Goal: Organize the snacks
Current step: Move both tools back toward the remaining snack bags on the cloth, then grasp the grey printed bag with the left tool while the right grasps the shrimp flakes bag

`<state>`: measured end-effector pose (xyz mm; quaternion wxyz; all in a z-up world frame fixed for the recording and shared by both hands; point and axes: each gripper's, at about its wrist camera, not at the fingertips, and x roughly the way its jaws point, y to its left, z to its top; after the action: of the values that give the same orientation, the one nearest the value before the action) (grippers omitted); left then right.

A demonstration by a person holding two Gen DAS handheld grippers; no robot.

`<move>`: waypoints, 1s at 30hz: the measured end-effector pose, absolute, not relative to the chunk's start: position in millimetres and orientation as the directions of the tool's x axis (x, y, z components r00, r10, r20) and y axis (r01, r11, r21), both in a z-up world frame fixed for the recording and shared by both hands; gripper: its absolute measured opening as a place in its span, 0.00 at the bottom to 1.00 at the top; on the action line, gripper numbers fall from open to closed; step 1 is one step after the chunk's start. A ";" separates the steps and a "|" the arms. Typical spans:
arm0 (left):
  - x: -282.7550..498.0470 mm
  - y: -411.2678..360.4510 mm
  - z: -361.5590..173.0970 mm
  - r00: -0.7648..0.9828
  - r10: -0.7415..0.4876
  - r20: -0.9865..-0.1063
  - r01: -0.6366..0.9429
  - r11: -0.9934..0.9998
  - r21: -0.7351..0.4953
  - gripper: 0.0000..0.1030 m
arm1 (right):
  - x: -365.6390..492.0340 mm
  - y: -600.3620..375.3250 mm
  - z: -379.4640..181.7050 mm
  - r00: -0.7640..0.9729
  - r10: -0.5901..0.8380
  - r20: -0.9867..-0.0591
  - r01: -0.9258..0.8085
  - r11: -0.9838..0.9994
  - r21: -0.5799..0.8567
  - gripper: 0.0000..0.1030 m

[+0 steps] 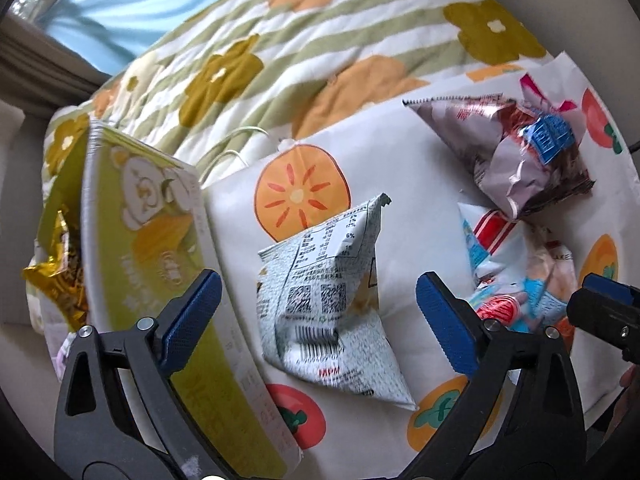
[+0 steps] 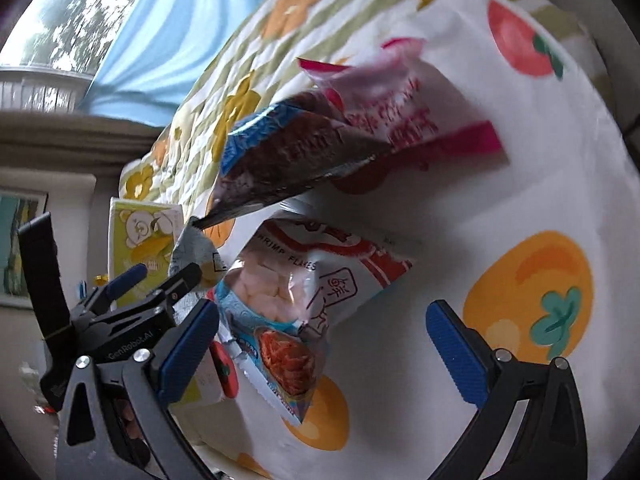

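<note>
My left gripper (image 1: 318,300) is open, its blue pads either side of a pale grey snack bag (image 1: 332,304) lying on a white fruit-print cloth (image 1: 400,152). A green bear-print box (image 1: 152,248) stands to its left with a gold packet (image 1: 60,284) beyond it. A brown and blue snack bag (image 1: 528,152) and a red and white shrimp flakes bag (image 1: 516,264) lie to the right. My right gripper (image 2: 322,332) is open over the shrimp flakes bag (image 2: 304,300), with the brown bag (image 2: 288,156) and a pink packet (image 2: 400,108) behind. The right gripper's tip shows in the left wrist view (image 1: 604,300).
A floral quilt (image 1: 280,52) covers the bed behind the cloth. A blue curtain (image 1: 120,4) and window are at the far left. The left gripper shows in the right wrist view (image 2: 160,280) near the green box (image 2: 144,236).
</note>
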<state>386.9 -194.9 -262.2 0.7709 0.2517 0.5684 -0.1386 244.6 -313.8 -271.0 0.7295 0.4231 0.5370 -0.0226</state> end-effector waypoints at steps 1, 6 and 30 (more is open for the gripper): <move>388.1 -195.7 -266.9 0.300 0.073 -0.951 0.511 0.829 0.225 0.90 | 245.7 -313.9 -272.7 0.423 0.422 -0.802 0.495 0.634 0.594 1.00; 394.6 -192.4 -286.9 0.243 0.093 -0.966 0.522 0.826 0.211 0.82 | 250.3 -310.3 -279.1 0.428 0.432 -0.794 0.516 0.605 0.607 1.00; 366.3 -171.6 -285.1 0.166 -0.012 -0.986 0.497 0.865 0.073 0.52 | 271.3 -296.5 -293.9 0.412 0.498 -0.763 0.511 0.567 0.646 1.00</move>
<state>366.3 -171.6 -285.1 0.7383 0.1946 0.6224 -0.1724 271.3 -296.5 -293.9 0.6995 0.4653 0.5424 -0.0046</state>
